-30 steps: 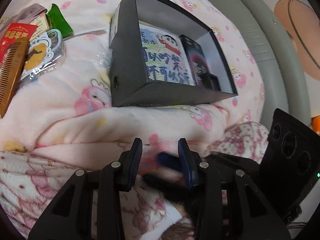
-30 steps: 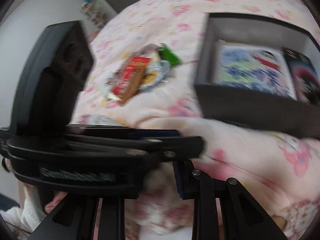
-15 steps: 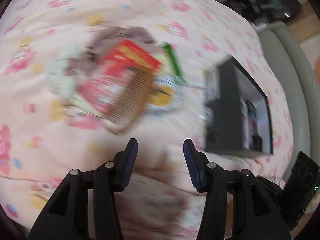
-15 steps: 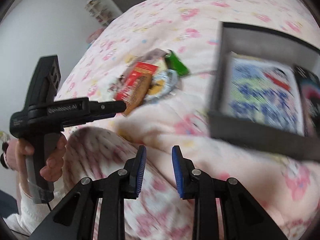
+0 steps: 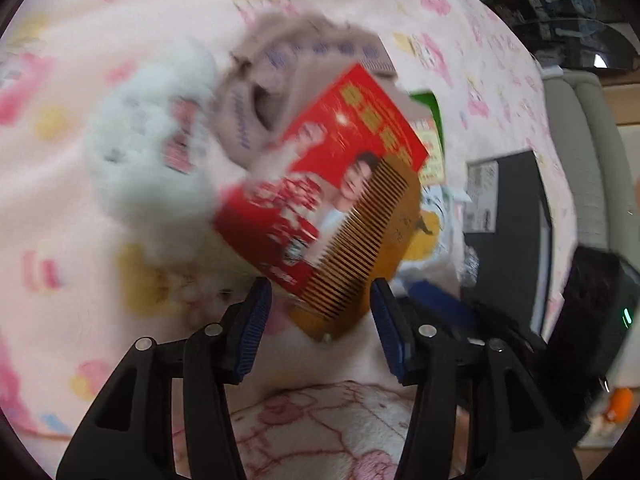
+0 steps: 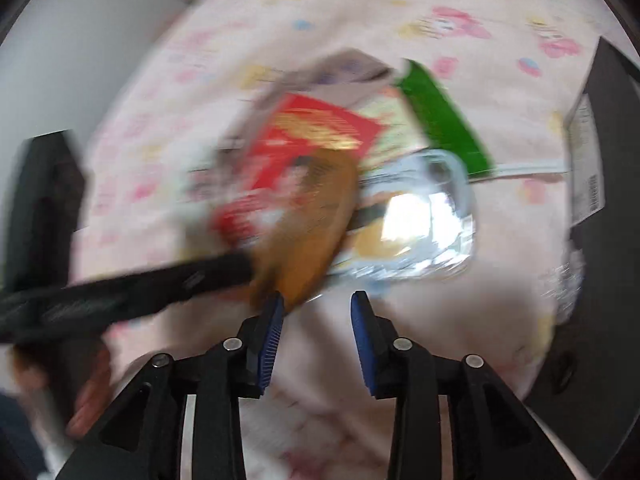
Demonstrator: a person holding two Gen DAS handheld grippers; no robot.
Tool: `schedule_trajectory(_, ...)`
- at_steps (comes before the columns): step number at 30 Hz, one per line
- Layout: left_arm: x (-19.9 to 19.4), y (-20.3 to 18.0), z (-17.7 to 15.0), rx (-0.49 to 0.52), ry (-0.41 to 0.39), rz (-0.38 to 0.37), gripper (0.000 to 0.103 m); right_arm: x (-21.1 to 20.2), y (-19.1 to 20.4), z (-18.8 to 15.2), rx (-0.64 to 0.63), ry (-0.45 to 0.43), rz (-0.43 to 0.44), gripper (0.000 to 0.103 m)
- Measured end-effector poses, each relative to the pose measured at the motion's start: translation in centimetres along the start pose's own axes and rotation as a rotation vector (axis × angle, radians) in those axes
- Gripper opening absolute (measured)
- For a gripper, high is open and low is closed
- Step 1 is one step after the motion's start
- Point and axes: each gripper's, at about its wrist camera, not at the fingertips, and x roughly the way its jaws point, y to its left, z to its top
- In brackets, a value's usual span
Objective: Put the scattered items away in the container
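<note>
Comb [image 5: 360, 256] first: I bring my left claw [image 5: 320, 312], wide open and empty, around its near end; next, close, carry it to the box [image 5: 516, 216]. Right claw [image 6: 316, 324] open, idle.

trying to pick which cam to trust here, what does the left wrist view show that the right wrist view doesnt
Only the left wrist view shows the white fluffy item, the comb's teeth in sharp detail, and the dark clutter beyond the bed.

Only the right wrist view shows the left hand-held gripper from outside, reaching to the comb, the clear shiny packet in full, and the grey wall.

Both show the wooden comb lying over the red packet, the green packet, the black box and the pink bedding.
</note>
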Motion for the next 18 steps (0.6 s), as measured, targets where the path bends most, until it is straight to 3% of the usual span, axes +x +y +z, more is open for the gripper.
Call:
schedule_trajectory(4, 0.4, 0.8, 0.5, -0.002, 0.031, -0.054, 0.059, 1.1, -0.9, 1.2, 0.059, 0.007, 0.133, 0.033)
schedule_trajectory(8, 1.0, 1.8, 0.9, -0.032, 0.059, -0.129, 0.056, 0.8, 0.0, 1.2, 0.006, -0.021, 0.14, 0.017)
schedule_trajectory(11, 0.7, 1.3, 0.4, -0.003, 0.053, -0.149, 0.045, -0.6, 0.4, 0.4, -0.012, -0.078, 0.095, 0.014)
schedule_trajectory(18, -0.6, -3.7, -3.2, 0.13, 0.039, -0.184, 0.044, -6.2, -0.6, -2.0, -0.006, -0.193, 0.091, 0.011)
